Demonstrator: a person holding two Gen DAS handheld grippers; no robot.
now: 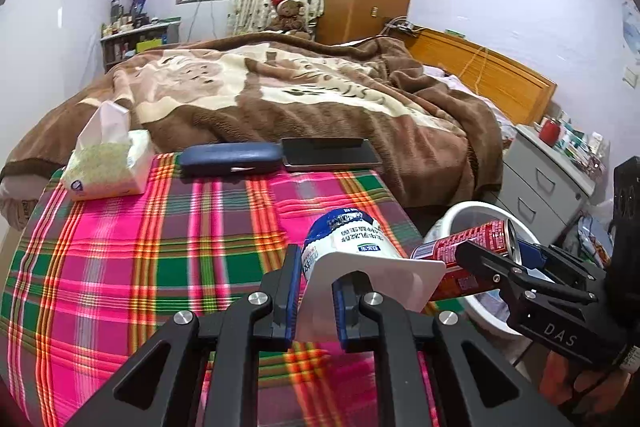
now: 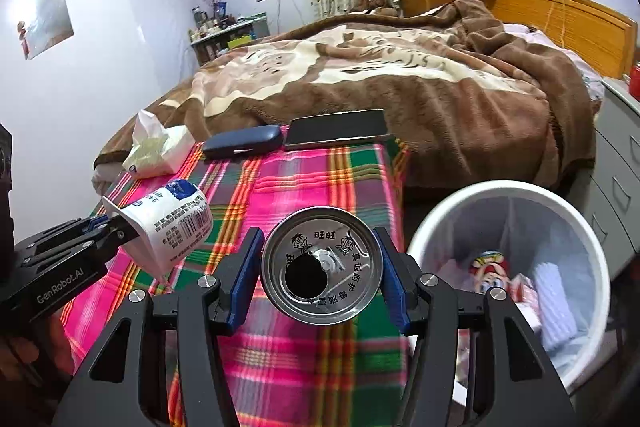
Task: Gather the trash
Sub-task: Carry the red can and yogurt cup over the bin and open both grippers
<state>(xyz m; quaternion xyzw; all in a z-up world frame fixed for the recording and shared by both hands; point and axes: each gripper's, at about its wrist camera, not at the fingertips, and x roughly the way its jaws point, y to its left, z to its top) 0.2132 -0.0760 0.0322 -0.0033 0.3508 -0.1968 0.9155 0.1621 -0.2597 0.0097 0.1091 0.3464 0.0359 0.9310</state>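
My left gripper (image 1: 316, 287) is shut on the rim of a white and blue yogurt cup (image 1: 352, 243), held above the plaid cloth; the cup also shows in the right wrist view (image 2: 172, 223). My right gripper (image 2: 320, 267) is shut on a red drink can (image 2: 322, 265), its opened silver top facing the camera; the can also shows in the left wrist view (image 1: 472, 247), beside the cup. A white trash bin (image 2: 600, 267) stands on the floor right of the table and holds several pieces of trash; its rim shows behind the can in the left wrist view (image 1: 476, 209).
On the plaid-covered table (image 1: 140, 247) lie a tissue pack (image 1: 104, 163), a dark blue glasses case (image 1: 228, 157) and a phone (image 1: 330, 153). Behind is a bed with a brown blanket (image 1: 300, 95). A grey drawer cabinet (image 1: 548, 183) stands at the right.
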